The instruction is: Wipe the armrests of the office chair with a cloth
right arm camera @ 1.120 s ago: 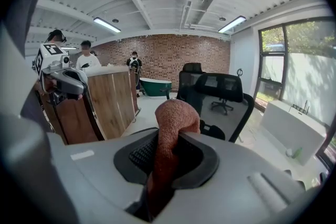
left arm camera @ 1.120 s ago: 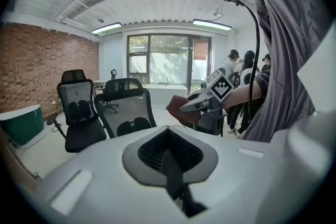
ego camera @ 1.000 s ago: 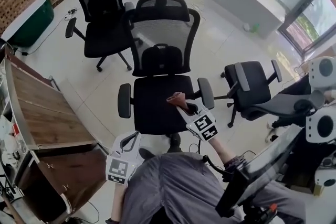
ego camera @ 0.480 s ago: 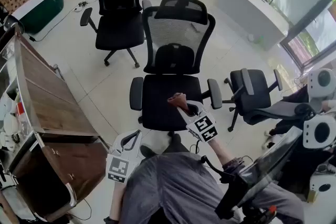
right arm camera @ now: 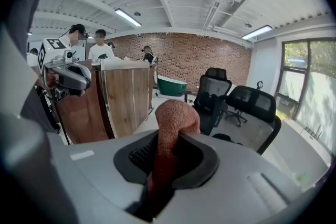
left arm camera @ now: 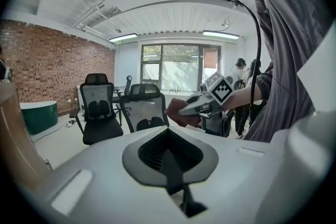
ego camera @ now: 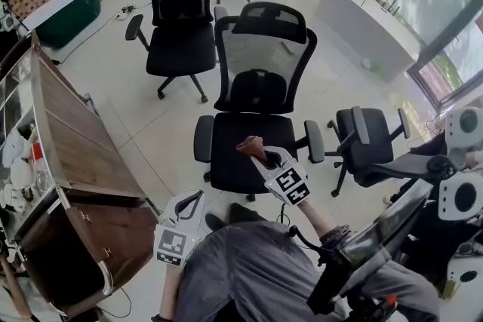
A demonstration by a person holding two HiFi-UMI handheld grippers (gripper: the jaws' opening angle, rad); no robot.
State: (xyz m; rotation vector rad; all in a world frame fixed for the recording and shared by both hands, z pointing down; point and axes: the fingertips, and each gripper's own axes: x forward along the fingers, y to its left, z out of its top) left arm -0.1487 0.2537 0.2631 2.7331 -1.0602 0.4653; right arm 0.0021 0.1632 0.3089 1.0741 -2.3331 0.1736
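The black mesh office chair stands right in front of me, its left armrest and right armrest both bare. My right gripper hangs over the front of the seat, between the armrests, shut on a brownish-red cloth. The right gripper view shows that cloth bulging up out of the jaws. My left gripper is held low near my body, below and left of the seat, shut with nothing in it. The left gripper view shows the right gripper and the cloth ahead.
A wooden counter runs along the left. A second black chair stands behind the first, a third to the right. A green tub sits at the back left, a white counter at the back right. People stand behind the counter.
The head view has tilted up, so the chair sits lower and further right in the picture. Both grippers have stayed almost where they were, with the cloth still held.
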